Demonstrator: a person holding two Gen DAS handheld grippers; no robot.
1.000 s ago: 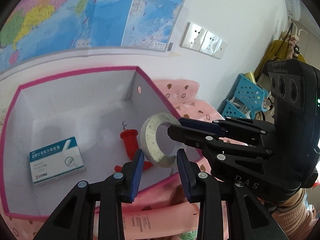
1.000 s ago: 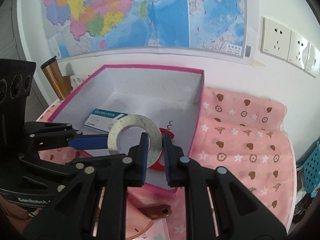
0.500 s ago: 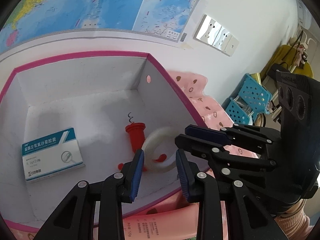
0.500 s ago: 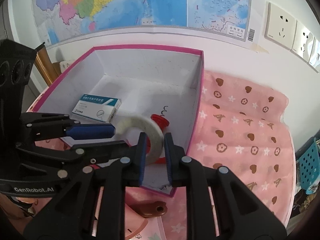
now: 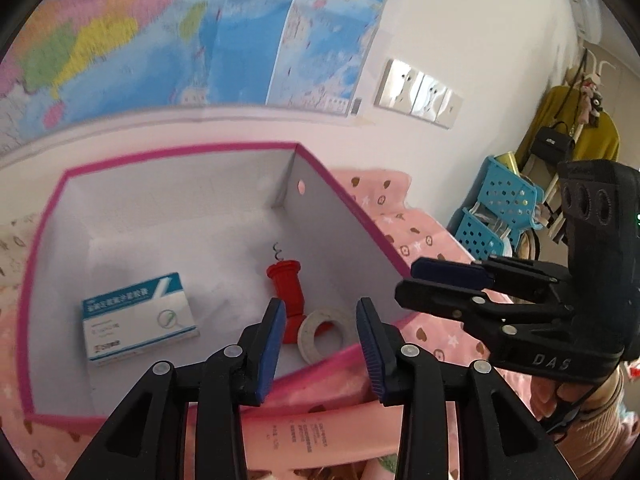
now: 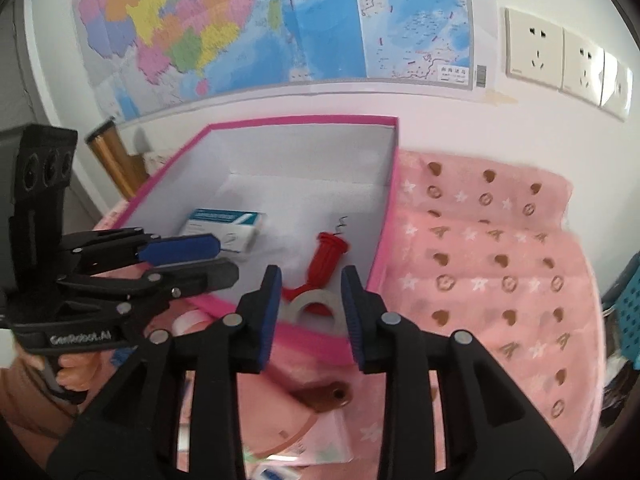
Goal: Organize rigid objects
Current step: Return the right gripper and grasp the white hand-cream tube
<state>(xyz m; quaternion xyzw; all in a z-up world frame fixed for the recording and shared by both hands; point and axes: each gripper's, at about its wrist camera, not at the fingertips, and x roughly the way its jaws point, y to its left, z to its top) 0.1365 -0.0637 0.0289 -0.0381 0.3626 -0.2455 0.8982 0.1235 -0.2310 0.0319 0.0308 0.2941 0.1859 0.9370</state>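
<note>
**Tape ring lying in the pink box, both sets of fingers apart**

I hold a gripper in each hand, above the near edge of a pink-rimmed box [image 5: 352, 208]. My right fingers [image 6: 308, 312] are spread apart and hold nothing — the white tape ring [image 6: 316, 308] lies just beyond them, flat on the box floor against the near wall. My left fingers [image 5: 320, 344] are apart too, empty, with the same ring [image 5: 326, 334] showing between their tips and further in.

Touching the ring on its far side is a red corkscrew [image 5: 288, 292], lying on its side. To the left of my left fingers, well apart from the ring, rests a blue-and-white medicine carton [image 5: 138, 318].

The ring looks light and stiff, I judge, with a smooth rim that could slip. The surest hold seems to be across its band, one finger through the hole and one outside. The carton would likely crush if squeezed hard.
</note>
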